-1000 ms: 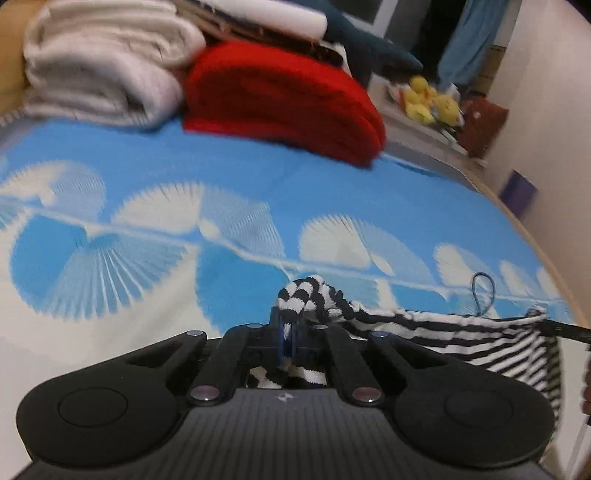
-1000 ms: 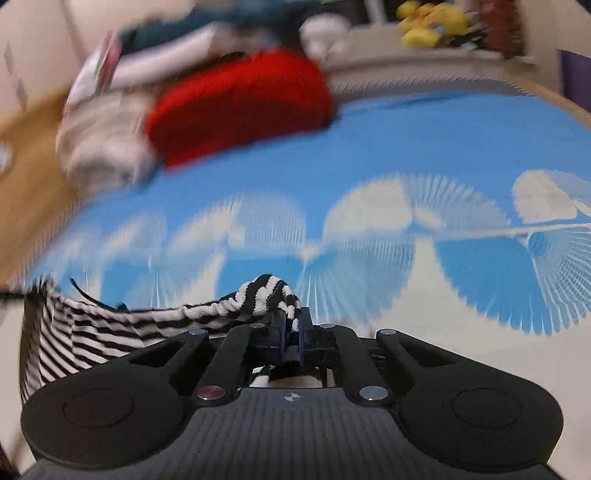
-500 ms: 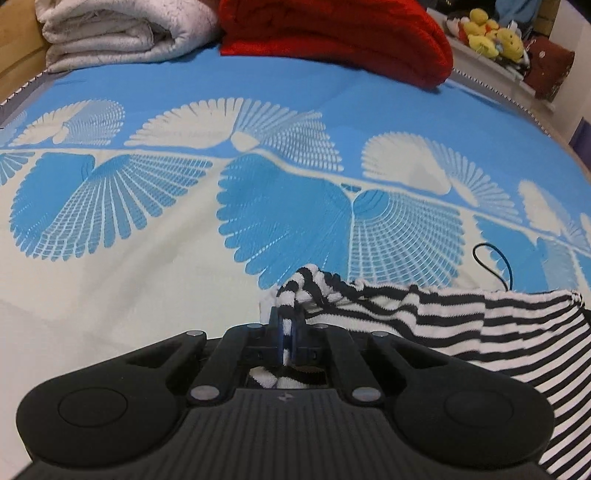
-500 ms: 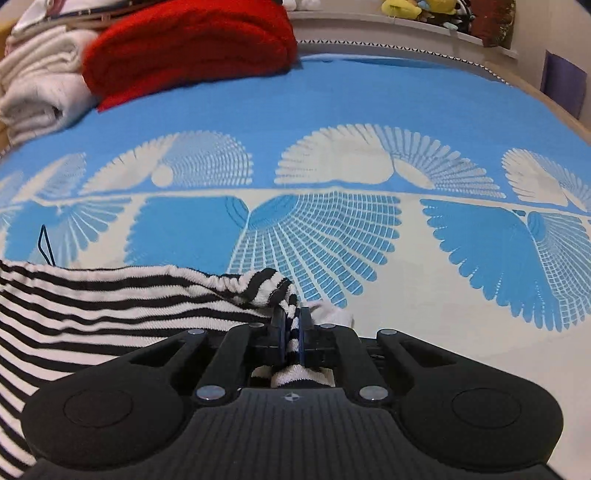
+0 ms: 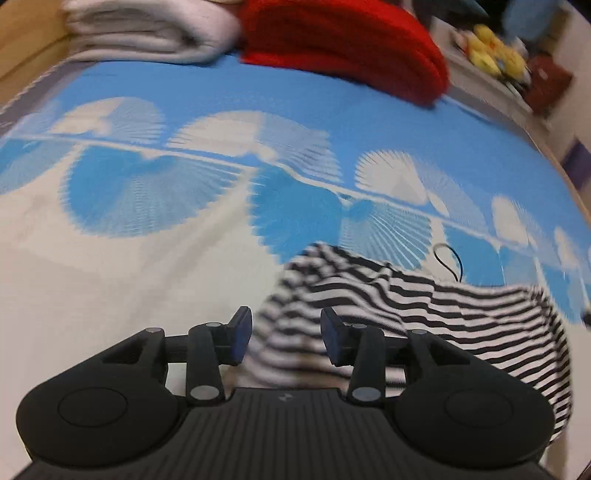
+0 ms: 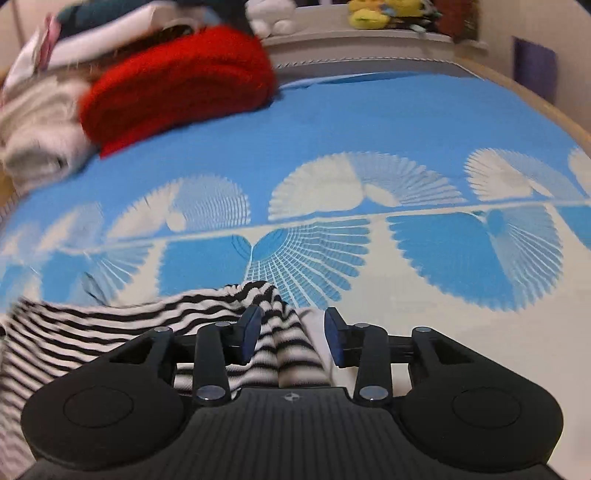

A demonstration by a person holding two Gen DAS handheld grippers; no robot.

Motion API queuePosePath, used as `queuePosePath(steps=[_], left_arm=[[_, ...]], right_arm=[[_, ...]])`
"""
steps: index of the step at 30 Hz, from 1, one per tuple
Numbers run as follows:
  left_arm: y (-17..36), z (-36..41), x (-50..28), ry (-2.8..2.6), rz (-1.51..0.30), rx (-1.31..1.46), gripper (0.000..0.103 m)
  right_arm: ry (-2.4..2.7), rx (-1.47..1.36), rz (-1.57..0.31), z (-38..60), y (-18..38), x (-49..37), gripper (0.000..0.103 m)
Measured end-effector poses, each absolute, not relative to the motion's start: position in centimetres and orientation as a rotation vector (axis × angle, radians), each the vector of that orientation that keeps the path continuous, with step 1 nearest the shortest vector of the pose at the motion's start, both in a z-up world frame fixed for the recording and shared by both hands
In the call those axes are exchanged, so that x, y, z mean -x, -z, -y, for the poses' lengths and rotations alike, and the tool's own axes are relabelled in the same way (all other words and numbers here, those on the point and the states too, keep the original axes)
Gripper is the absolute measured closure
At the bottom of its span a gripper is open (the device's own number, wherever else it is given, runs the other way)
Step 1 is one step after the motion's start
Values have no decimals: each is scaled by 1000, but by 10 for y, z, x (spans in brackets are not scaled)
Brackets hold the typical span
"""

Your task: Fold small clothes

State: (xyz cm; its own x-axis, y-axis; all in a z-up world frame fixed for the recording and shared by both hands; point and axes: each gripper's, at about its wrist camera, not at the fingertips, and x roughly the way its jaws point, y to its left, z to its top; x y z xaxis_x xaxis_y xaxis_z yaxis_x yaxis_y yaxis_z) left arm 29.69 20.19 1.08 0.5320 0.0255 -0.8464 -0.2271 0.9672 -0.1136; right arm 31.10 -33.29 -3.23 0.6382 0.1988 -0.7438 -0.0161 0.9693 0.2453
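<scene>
Bed (image 5: 155,295): striped garment (image 5: 424,306), red blanket (image 5: 343,44), white blanket (image 5: 147,33).

Open patterned bedspread (image 5: 184,110) ahead, red blanket (image 5: 343,48) and white blanket (image 5: 147,33) blocking far edge

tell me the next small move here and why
Probably back both grippers off the striped garment. The left gripper and right gripper have just been opening, and their pads now stand apart, with the cloth lying loose between them on the bedspread. Once clear, they can regrip for the next fold.
</scene>
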Motion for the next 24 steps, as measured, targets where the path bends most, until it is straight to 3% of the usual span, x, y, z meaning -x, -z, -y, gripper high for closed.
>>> queuePosePath(steps=[5,9,11,15,17,18,19,20,21,24], left_arm=[[-37,-230,-226,-79,-967,362,58],[11,-250,-198,-80,-1046,472,57],[42,-256,-203,-96,-1216,511,59],[65,-258,-210,-85,-1249,531,54],[78,-261,-208,-91,-1290,617,58],[81,-262,-207,-82,-1296,643,64],[81,-260,-206,-50,-1295,663,92],[77,-259,-205,-19,-1277,666,101],[67,-261,-202,-26,-1232,661,101],[36,-276,-184,-56,-1078,692,101]], right_arm=[[-142,-303,-922,361,12,-251,53],[-106,-370,-1023,371,45,-219,52],[-90,-430,-1085,375,72,-211,52],[-36,-477,-1147,374,95,-210,53],[-28,-500,-1163,375,101,-211,54],[-19,-519,-1171,377,103,-212,53],[-20,-548,-1178,378,106,-211,57],[-33,-579,-1172,378,106,-210,77],[-43,-601,-1156,380,103,-209,92],[-76,-662,-1017,390,71,-200,94]])
